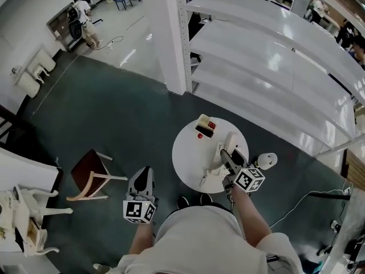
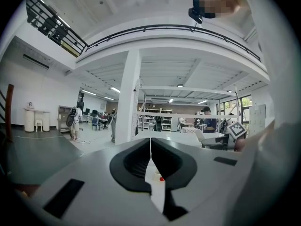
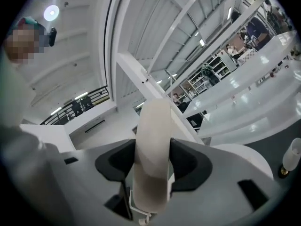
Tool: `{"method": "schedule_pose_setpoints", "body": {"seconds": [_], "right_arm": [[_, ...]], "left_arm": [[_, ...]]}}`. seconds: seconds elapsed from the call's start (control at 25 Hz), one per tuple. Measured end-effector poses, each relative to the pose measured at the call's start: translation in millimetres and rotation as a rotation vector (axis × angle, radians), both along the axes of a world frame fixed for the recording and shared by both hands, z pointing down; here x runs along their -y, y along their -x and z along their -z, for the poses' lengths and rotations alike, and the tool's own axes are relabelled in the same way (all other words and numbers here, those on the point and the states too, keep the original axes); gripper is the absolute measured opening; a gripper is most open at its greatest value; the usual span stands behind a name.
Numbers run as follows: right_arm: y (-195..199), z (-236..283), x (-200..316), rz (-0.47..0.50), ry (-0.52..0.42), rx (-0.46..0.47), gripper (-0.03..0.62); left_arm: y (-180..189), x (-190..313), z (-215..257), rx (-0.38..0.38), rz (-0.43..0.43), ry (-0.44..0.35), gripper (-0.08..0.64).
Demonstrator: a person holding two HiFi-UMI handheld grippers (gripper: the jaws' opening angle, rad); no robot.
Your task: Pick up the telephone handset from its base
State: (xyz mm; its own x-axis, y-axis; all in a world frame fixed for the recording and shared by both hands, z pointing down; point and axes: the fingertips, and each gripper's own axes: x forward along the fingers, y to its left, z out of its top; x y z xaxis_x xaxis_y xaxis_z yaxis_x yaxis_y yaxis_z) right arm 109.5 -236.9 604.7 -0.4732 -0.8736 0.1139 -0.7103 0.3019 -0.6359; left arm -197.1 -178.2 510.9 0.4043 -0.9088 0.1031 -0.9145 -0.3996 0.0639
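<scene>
In the head view a cream telephone base [image 1: 205,126] with a red display sits at the far side of a small round white table [image 1: 185,153]. The cream handset [image 1: 230,144] is off the base, up over the table's right side. My right gripper [image 1: 231,158] is shut on it. The right gripper view shows the handset [image 3: 153,145] standing upright between the two dark pads, which press its sides. My left gripper [image 1: 142,182] hangs left of the table, away from the phone. Its jaws [image 2: 151,142] are shut with nothing between them.
A wooden chair [image 1: 91,176] stands on the dark floor to the left. White shelving [image 1: 274,67] and a white pillar [image 1: 168,33] rise behind the table. A small white lamp-like object [image 1: 267,160] stands just right of the table, with a cable [image 1: 319,194] beyond it.
</scene>
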Motion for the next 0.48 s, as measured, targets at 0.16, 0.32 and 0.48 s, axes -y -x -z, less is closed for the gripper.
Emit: {"method": "schedule_pose_setpoints", "body": {"seconds": [0.16, 0.32, 0.48], "right_arm": [[8, 35, 1, 0.038, -0.089, -0.002, 0.229], [14, 61, 1, 0.062, -0.155, 0.017, 0.227], [19, 75, 1, 0.073, -0.191, 0.029, 0.227]], "left_arm": [[5, -2, 1, -0.027, 0.014, 0.001, 0.021], [9, -5, 3, -0.029, 0.024, -0.011, 0.021], [13, -5, 3, -0.029, 0.03, -0.018, 0.021]]}}
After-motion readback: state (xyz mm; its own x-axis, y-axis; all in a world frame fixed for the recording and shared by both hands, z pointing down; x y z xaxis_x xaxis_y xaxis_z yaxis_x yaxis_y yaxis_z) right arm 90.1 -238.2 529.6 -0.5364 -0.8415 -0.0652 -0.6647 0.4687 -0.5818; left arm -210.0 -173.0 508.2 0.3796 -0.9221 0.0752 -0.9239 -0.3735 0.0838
